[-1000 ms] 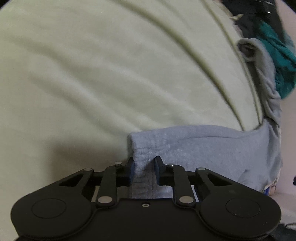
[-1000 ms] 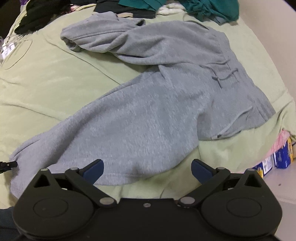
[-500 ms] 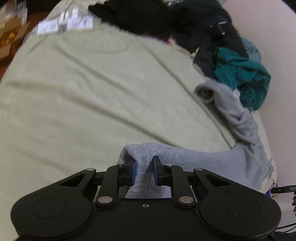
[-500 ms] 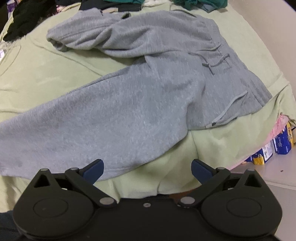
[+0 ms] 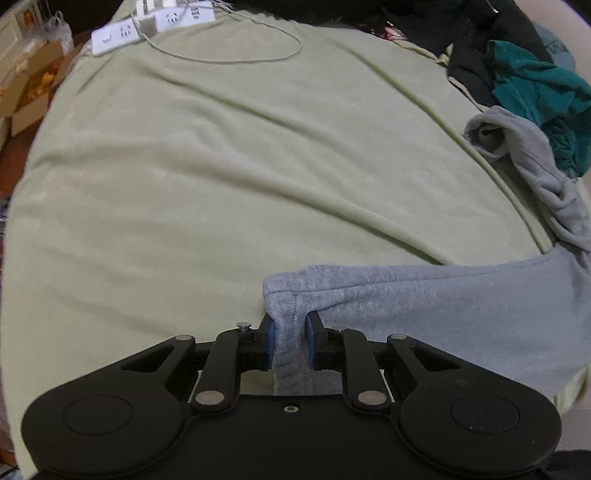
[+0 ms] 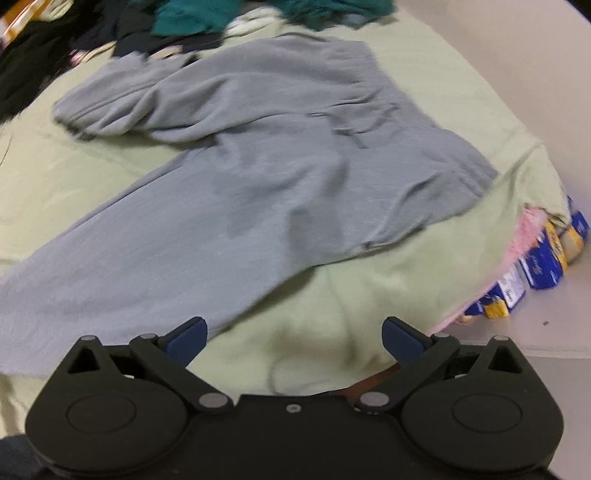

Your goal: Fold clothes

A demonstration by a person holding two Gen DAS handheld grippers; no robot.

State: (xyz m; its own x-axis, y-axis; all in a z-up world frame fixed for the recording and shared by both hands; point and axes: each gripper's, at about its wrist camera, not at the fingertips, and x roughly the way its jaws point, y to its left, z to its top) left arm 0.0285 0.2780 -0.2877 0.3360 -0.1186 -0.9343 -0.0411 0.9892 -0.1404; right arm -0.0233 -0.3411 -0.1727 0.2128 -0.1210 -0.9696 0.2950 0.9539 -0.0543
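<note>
Grey sweatpants (image 6: 280,155) lie spread on a pale green bed cover (image 6: 332,314). One leg stretches toward the near left; the other leg is bunched at the far left. The waistband with its drawstring lies at the right near the bed edge. My left gripper (image 5: 290,339) is shut on the cuff (image 5: 291,314) of the stretched leg, with the leg (image 5: 443,299) running off to the right. My right gripper (image 6: 293,334) is open and empty, above the green cover just short of the pants' near edge.
A pile of black and teal clothes (image 5: 532,81) lies at the far right of the bed, also seen at the back in the right wrist view (image 6: 192,18). White power strips (image 5: 155,22) with a cable sit at the far edge. Blue boxes (image 6: 535,266) stand below the bed's right edge.
My left gripper has pulled the cuff back and left, stretching the leg out flat. My right gripper has shifted right along the bed's near edge, still open.
</note>
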